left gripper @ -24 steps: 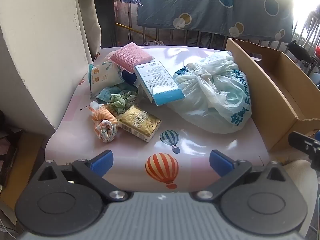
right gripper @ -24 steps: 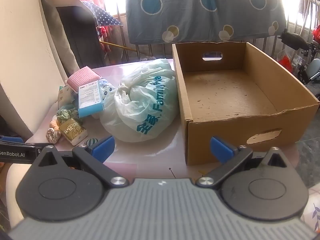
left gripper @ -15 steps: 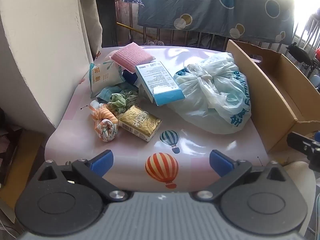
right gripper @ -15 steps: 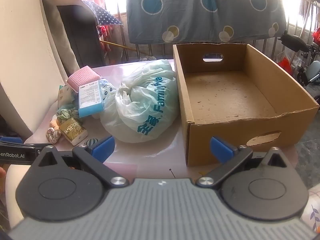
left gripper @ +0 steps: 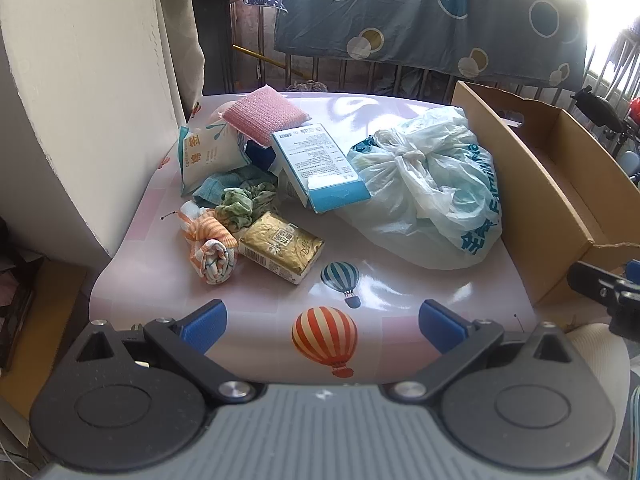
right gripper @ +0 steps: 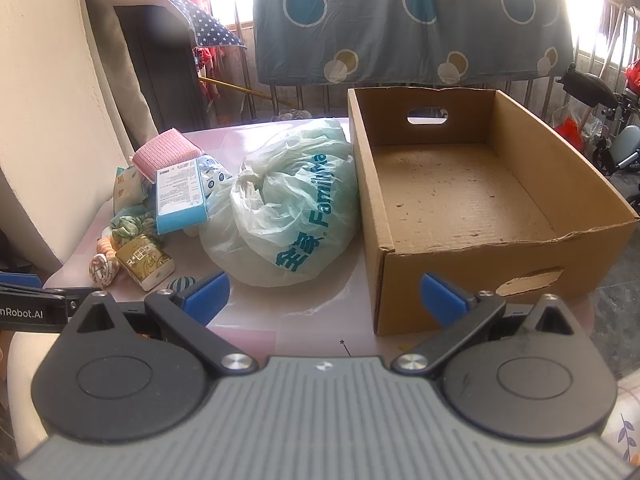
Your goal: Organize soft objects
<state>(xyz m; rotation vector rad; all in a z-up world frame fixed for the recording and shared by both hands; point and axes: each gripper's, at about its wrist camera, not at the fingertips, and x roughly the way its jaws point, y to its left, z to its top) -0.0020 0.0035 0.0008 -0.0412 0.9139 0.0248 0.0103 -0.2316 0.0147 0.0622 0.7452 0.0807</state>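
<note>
A pile lies on the pink balloon-print table [left gripper: 360, 120]: a knotted plastic bag [left gripper: 432, 200], a blue-and-white box [left gripper: 320, 164], a pink sponge [left gripper: 264, 114], a white tissue pack [left gripper: 204, 156], a green scrunchie [left gripper: 244, 204], a rolled striped cloth [left gripper: 212, 258] and a gold tissue packet [left gripper: 282, 250]. An empty cardboard box [right gripper: 460, 196] stands to the right of the bag [right gripper: 288, 204]. My left gripper [left gripper: 322, 320] is open and empty at the table's near edge. My right gripper [right gripper: 324, 294] is open and empty before the box's near left corner.
A cream wall [left gripper: 80, 80] borders the table on the left. A blue circle-print sheet [right gripper: 400, 20] hangs over railings behind the table. A scooter [right gripper: 600, 120] is parked at the far right. The other gripper's tip shows at the right edge of the left wrist view [left gripper: 604, 288].
Both views have shifted very slightly; the objects on the table have not moved and both grippers stay open.
</note>
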